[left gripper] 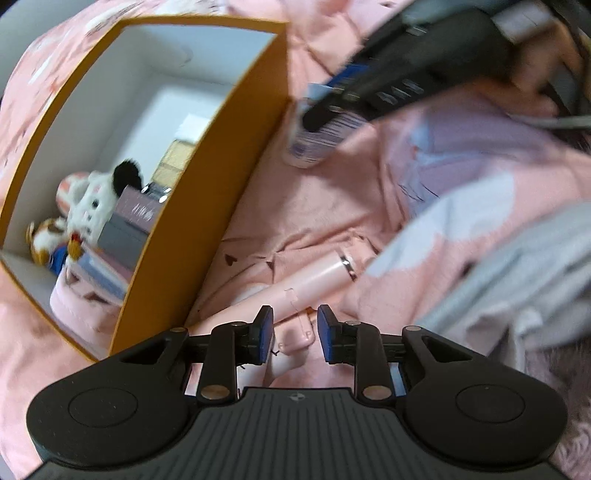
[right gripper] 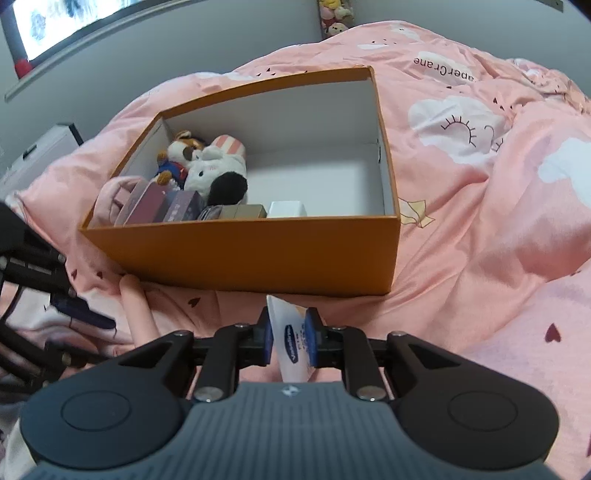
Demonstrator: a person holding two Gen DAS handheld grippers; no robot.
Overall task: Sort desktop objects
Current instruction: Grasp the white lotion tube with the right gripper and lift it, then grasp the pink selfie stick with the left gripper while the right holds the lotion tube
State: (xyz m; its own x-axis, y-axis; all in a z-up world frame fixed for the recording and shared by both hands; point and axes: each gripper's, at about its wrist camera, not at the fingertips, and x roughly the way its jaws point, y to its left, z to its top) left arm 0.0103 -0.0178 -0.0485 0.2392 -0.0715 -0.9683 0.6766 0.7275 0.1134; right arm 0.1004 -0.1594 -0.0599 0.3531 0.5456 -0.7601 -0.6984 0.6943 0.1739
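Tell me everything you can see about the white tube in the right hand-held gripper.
The white tube is a soft-looking squeeze tube with a dark blue oval logo and blue print. It sits between the blue pads of the right hand-held gripper, which press its sides, with its flat crimped end pointing towards the orange box. The left wrist view shows its round cap end low over the pink quilt; contact is unclear.

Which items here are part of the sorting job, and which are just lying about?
Job:
- orange box, part filled
- white tube, clamped in the right tongs
- pink handheld device on the bedding, below the open left tongs

Lying about:
- pink duvet
- grey cloth
- plush toys by the wall
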